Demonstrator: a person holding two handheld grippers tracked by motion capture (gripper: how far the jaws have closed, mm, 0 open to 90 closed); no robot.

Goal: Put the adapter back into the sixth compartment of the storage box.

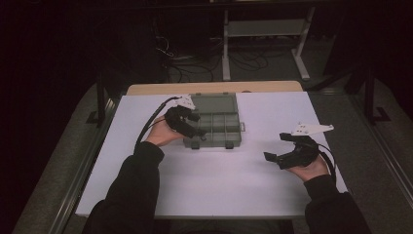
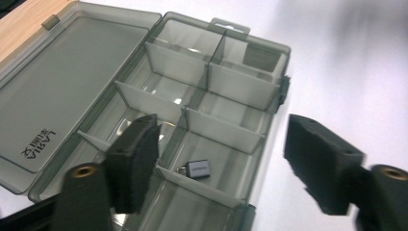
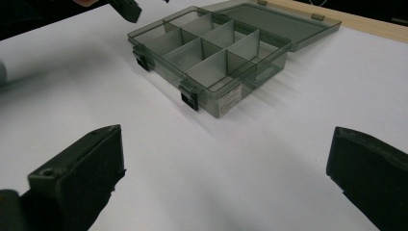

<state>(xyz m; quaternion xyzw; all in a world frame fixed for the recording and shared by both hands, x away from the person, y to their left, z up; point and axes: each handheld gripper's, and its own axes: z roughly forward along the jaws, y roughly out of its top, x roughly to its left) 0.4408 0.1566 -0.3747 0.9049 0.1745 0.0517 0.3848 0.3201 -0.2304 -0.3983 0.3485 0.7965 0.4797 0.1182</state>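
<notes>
1. While the left gripper hovers over the organizer box, its jaws stand wide apart and empty, straddling the near front corner.
2. A small grey adapter lies in a front compartment, just ahead of and between those jaws, its long axis running across the gap.
3. The right gripper, jaws also spread and empty, sits well apart on the table; the left is nearer.

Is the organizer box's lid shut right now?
No, the lid lies folded open flat beside the organizer box, leaving its compartments exposed.
</notes>
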